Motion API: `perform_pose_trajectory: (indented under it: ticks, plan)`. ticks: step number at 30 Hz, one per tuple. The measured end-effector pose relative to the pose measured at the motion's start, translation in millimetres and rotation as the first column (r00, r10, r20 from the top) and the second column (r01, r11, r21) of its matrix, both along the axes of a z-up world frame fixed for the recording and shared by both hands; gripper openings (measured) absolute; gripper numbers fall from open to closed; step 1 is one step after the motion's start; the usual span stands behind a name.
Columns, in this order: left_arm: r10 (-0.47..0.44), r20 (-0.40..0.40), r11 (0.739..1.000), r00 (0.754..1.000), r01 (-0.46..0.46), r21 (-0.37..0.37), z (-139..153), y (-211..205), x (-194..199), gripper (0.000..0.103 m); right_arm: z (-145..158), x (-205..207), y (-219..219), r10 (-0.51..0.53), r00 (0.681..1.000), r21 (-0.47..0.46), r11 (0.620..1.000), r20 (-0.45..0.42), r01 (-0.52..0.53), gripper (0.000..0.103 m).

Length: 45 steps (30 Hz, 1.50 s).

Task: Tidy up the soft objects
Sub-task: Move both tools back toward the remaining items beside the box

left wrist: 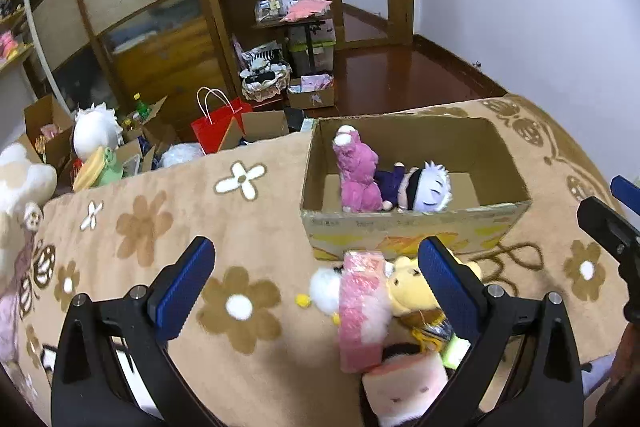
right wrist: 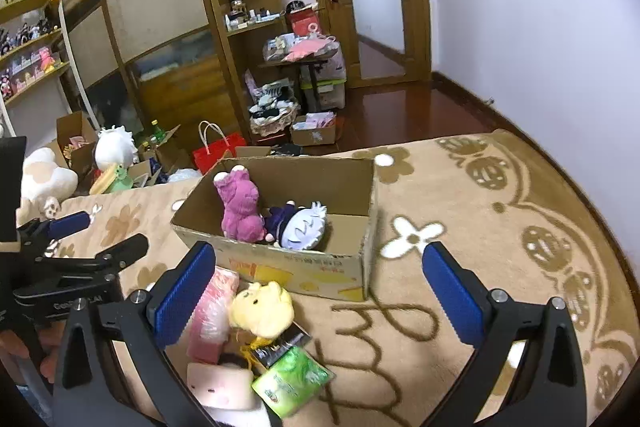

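Inside the cardboard box (left wrist: 416, 223) on the flowered blanket (left wrist: 256, 219), a pink plush bear (left wrist: 358, 173) sits against a white-haired doll (left wrist: 424, 189) lying on its side. Just in front of the box a loose pile lies on the blanket: a yellow plush (right wrist: 262, 309), a pink wrapped packet (left wrist: 362, 307), a pink-and-cream plush (left wrist: 404, 383) and a green packet (right wrist: 292, 381). Both the left gripper (left wrist: 316, 283) and the right gripper (right wrist: 320, 287) hover over this area with fingers spread wide, holding nothing.
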<state>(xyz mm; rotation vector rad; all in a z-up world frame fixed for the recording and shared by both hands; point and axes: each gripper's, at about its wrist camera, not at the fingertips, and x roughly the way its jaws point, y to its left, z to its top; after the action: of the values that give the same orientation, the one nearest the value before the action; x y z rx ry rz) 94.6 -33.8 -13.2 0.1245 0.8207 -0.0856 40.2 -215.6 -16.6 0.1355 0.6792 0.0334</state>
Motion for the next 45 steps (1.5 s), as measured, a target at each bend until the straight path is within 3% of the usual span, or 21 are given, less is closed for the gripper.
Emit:
perform_pose_trajectory:
  ticks: [5, 17, 30, 45]
  plan:
    - [0.007, -0.001, 1.0, 1.0, -0.007, 0.002, 2.2, 0.7, -22.8, 0.101, 8.5, -23.3, 5.8, 0.003, 1.0, -0.045, 0.999, 0.005, -0.003, 0.103]
    - [0.047, -0.079, 0.999, 0.996, -0.048, -0.018, -13.8, 5.2, -53.3, 0.101, -5.1, -47.9, 3.8, -0.006, 0.997, 0.042, 0.999, -0.075, 0.01, 0.103]
    - [-0.001, -0.2, 1.0, 0.98, -0.001, -0.005, -54.1, -10.5, -48.0, 0.101, -42.3, -34.0, -10.8, -0.031, 0.978, 0.156, 0.986, -0.206, 0.064, 0.103]
    - [-0.027, -0.308, 0.999, 0.951, 0.032, 0.01, -91.5, -21.3, -28.7, 0.101, -95.0, -3.3, -7.8, -0.015, 0.93, 0.193, 0.977, -0.368, 0.092, 0.103]
